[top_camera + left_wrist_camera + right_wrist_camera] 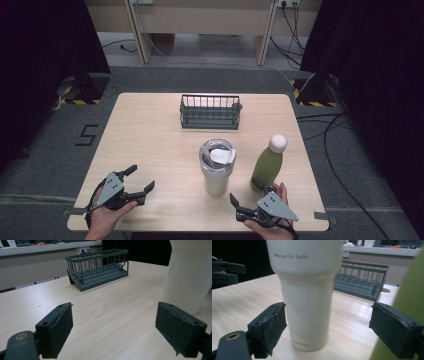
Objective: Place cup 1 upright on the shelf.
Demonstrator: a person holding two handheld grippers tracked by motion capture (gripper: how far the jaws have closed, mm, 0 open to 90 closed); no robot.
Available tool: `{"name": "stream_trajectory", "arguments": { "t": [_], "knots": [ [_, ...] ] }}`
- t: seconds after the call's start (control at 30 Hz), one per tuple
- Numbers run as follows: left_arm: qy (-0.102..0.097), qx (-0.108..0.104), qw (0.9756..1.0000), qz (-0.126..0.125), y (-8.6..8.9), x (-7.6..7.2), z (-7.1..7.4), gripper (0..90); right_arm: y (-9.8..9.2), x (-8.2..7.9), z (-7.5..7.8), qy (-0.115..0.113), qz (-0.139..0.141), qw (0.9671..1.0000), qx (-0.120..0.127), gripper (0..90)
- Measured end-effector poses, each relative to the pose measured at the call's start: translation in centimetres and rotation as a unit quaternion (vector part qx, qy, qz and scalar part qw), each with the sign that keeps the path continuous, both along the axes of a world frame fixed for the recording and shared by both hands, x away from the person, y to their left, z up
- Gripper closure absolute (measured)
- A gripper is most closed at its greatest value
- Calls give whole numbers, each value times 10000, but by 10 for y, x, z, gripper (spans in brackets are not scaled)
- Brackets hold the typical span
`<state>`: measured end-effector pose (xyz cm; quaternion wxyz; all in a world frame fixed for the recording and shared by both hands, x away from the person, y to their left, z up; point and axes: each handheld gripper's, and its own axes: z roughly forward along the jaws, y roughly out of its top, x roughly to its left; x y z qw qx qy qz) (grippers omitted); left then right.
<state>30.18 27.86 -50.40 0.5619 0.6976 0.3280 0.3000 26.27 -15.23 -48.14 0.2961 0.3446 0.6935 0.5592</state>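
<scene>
Tumbler [308,290] top and green bottle [409,302] cut off by frame edges

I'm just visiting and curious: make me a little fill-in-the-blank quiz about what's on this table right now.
1. The bottle with the white cap has a body coloured ____.
2. The wire basket at the far side of the table holds ____.
3. The white tumbler stands to the ____ of the bottle in the high view.
4. The right gripper points at the tumbler with its fingers spread ____.

Missing words: green; nothing; left; apart
</scene>
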Motion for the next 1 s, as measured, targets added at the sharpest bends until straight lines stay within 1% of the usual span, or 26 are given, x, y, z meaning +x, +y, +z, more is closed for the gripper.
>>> {"name": "stream_trajectory", "arguments": {
  "t": [0.03, 0.07, 0.1, 0.17, 0.2, 0.3, 0.47, 0.5, 0.57, 0.83, 0.9, 1.0],
  "knots": [
    [-4, 3, 10000, -6, 0, 0, 0, 140, 4, 2, 0, 27, 3, 10000, 31, 146],
    [-7, -3, 10000, -8, 0, 0, 0, 140, 4, 2, 0, 27, 3, 10000, 31, 146],
    [-10, -4, 10000, -11, 0, 0, 0, 140, 11, 6, -1, 33, 17, 10000, 64, 148],
    [-12, -1, 10000, -13, 0, 0, 0, 140, 13, 7, -2, 62, 12, 9999, 80, 148],
    [-12, -4, 10000, -19, 0, 0, 0, 140, 20, 11, -4, 79, 23, 10000, 46, 148],
    [-15, -4, 10000, -29, 0, 0, 0, 140, 28, 15, -7, 103, 46, 9999, 15, 136],
    [-12, 11, 10000, -66, -1, 0, 0, 140, 35, 19, -11, 138, 44, 9999, -48, 88],
    [-9, 22, 10000, -69, -1, 0, 0, 140, 36, 20, -12, 171, 35, 9998, -27, 75],
    [-10, 25, 10000, -71, -1, 0, 0, 140, 37, 22, -13, 161, 35, 9999, -43, 57],
    [-9, 23, 10000, -71, -1, 0, 0, 140, 49, 35, -18, 144, 81, 9999, 51, 22],
    [-9, 20, 10000, -73, -1, 0, 0, 140, 53, 40, -21, 153, 43, 9998, 112, 14],
    [-8, 16, 10000, -79, -1, 0, 0, 140, 55, 43, -22, 144, 29, 9998, 132, 15]
  ]
}}
